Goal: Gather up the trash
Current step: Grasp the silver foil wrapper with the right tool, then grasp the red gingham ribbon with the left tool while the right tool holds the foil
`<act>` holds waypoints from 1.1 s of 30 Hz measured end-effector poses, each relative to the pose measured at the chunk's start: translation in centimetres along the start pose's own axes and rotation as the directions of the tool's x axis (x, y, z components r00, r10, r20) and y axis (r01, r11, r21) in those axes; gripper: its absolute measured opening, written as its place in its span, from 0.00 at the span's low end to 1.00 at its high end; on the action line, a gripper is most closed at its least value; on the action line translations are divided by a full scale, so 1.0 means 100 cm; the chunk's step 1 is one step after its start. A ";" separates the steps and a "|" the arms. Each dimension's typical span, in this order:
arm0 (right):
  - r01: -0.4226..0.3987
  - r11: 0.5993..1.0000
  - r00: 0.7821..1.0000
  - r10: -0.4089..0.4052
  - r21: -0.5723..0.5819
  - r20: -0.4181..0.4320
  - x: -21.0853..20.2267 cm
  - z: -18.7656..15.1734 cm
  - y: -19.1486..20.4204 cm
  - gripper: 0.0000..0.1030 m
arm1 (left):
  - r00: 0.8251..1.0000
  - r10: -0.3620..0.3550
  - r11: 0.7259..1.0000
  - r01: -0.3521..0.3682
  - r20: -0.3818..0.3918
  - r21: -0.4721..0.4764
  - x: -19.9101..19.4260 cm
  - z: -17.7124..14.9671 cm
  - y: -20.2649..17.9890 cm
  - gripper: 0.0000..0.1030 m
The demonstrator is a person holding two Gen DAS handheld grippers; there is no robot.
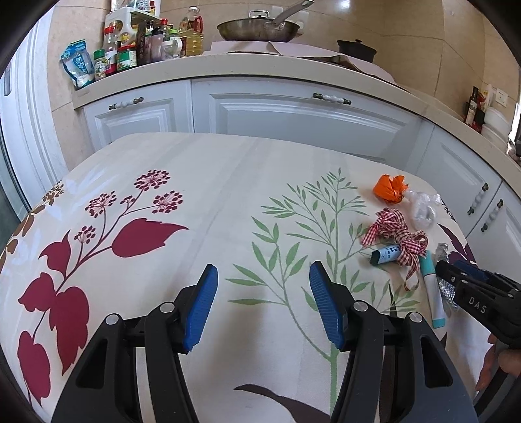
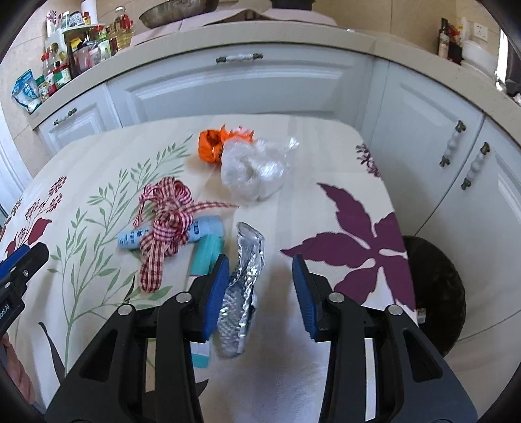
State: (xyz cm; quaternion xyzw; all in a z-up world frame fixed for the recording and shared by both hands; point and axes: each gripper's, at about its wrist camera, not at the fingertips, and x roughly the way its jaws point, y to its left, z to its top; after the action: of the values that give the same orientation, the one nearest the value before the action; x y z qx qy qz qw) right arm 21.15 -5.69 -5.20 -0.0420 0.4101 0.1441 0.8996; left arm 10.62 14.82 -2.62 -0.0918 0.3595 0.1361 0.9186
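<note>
Trash lies on a floral tablecloth (image 2: 293, 211): a silver foil wrapper (image 2: 242, 286), a red checked ribbon (image 2: 166, 227) over a light blue tube (image 2: 208, 229), a teal and white tube (image 2: 206, 257), a crumpled clear plastic bag (image 2: 257, 169) and an orange wrapper (image 2: 215, 144). My right gripper (image 2: 260, 283) is open, low over the table, with the foil wrapper between its jaws against the left finger. My left gripper (image 1: 263, 302) is open and empty over the bare cloth, left of the trash. The ribbon (image 1: 395, 234), orange wrapper (image 1: 389, 188) and right gripper (image 1: 456, 279) show at right in the left wrist view.
White kitchen cabinets (image 1: 293, 110) and a countertop (image 1: 228, 68) with bottles and jars (image 1: 136, 48) and a pan (image 1: 257, 27) stand behind the table. A dark round bin (image 2: 436, 293) sits on the floor past the table's right edge.
</note>
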 end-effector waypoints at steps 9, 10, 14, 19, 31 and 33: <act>0.007 1.000 1.000 -0.007 -0.006 0.030 -0.012 -0.005 -0.007 0.16 | 1.000 -0.030 0.999 0.030 -0.005 0.026 0.000 -0.001 -0.022 0.56; 0.007 1.000 0.999 -0.007 -0.004 0.034 -0.013 -0.005 -0.009 0.16 | 0.999 -0.037 0.999 0.037 -0.006 0.030 0.000 -0.001 -0.025 0.56; 0.017 1.000 0.998 -0.018 0.018 0.059 -0.024 -0.007 -0.024 0.16 | 0.998 -0.065 0.996 0.065 -0.004 0.056 -0.001 -0.002 -0.045 0.56; 0.032 0.998 0.996 -0.037 0.059 0.080 -0.034 -0.013 -0.049 0.16 | 0.995 -0.100 0.990 0.100 -0.008 0.095 0.000 -0.001 -0.075 0.56; 0.062 0.986 0.991 -0.080 0.157 0.107 -0.048 -0.029 -0.108 0.16 | 0.995 -0.099 0.984 0.102 -0.028 0.147 0.019 0.007 -0.125 0.56; 0.060 0.983 0.991 -0.080 0.171 0.110 -0.048 -0.031 -0.117 0.16 | 0.996 -0.089 0.983 0.092 -0.032 0.157 0.023 0.008 -0.130 0.56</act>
State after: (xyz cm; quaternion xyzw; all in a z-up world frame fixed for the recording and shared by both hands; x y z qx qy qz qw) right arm 19.33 -18.52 -4.14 0.0279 0.3659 0.0795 0.9268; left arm 16.86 3.13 -2.64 -0.0365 0.3760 0.0641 0.9237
